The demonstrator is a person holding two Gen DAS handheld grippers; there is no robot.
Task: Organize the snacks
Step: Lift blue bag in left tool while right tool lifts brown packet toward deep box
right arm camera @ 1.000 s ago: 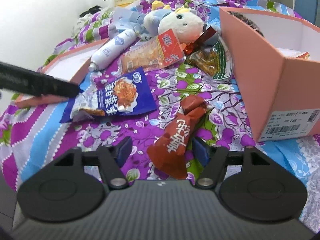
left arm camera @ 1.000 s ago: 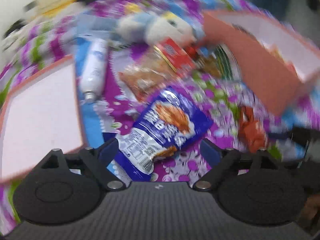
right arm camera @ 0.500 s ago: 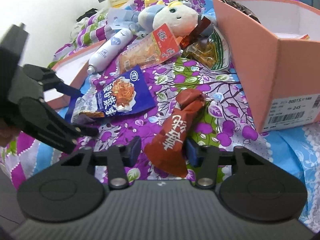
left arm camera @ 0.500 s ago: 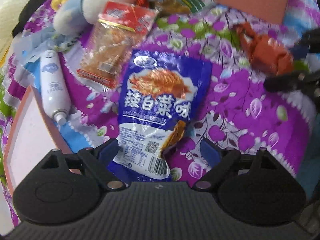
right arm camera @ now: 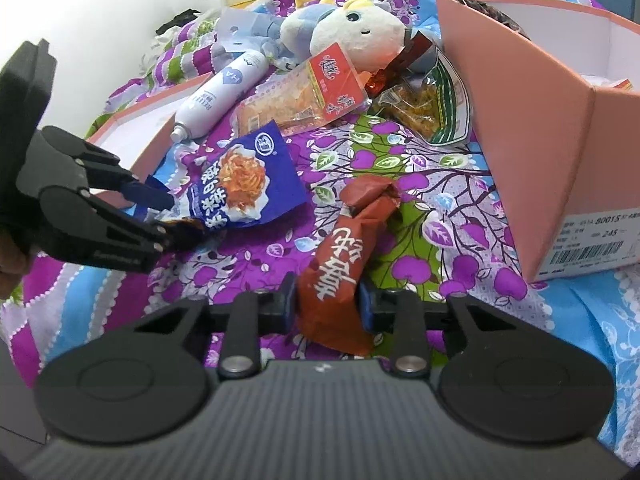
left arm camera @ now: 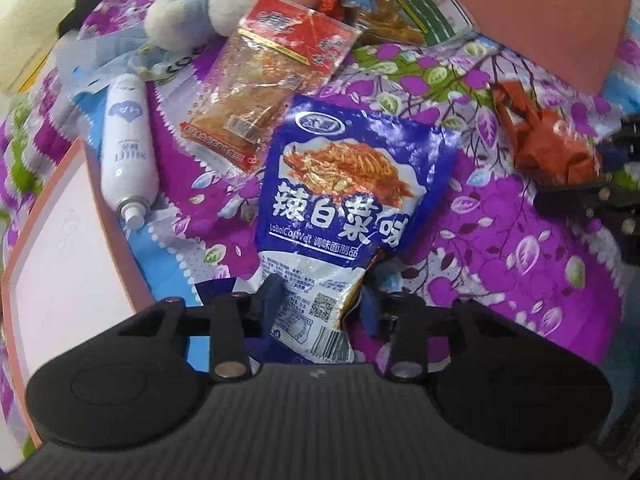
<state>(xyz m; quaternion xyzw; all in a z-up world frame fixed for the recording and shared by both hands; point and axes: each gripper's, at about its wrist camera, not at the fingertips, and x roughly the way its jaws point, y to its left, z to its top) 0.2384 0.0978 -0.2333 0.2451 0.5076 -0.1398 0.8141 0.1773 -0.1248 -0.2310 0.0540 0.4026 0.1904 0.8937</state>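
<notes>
Grasp step, both hands at once. Left gripper (left arm camera: 318, 302): jaws have just been closing on the near end of the blue pack (left arm camera: 344, 184), pads pinching its crumpled bottom seam. The pack lies flat on the bedspread (left arm camera: 500, 240), left of centre, long axis running near-to-far, top edge pointing far toward the clear pack (left arm camera: 272, 80). Right gripper (right arm camera: 326, 306): jaws have just been closing too, clamped on the near end of the red pack (right arm camera: 340, 256), which lies right of the blue one, long axis near-to-far, twisted end pointing far. Next, likely: lift both and carry them right into the pink box (right arm camera: 532, 120); its near wall needs clearing.
</notes>
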